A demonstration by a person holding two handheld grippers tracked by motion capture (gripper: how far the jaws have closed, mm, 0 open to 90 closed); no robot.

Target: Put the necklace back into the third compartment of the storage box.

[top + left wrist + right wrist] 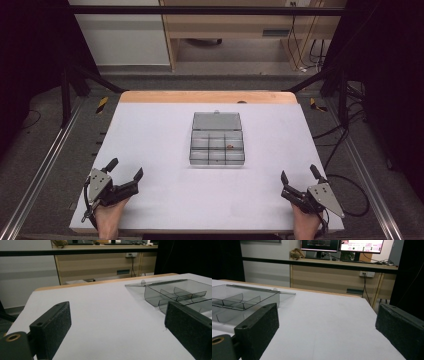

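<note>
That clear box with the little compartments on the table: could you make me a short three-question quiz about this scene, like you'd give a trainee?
1. True or false: the lid of the clear compartment box lies folded open on its far side.
2. How do the jaws of the left gripper and the right gripper stand: A) both apart with nothing between them, B) both clamped on the box, C) one open, one shut?
3. Fill in: a small brownish item lies in a compartment on the box's ____ side in the high view.

Key
1. True.
2. A; both rest near the front corners of the white table, apart from the box.
3. Right.
</note>
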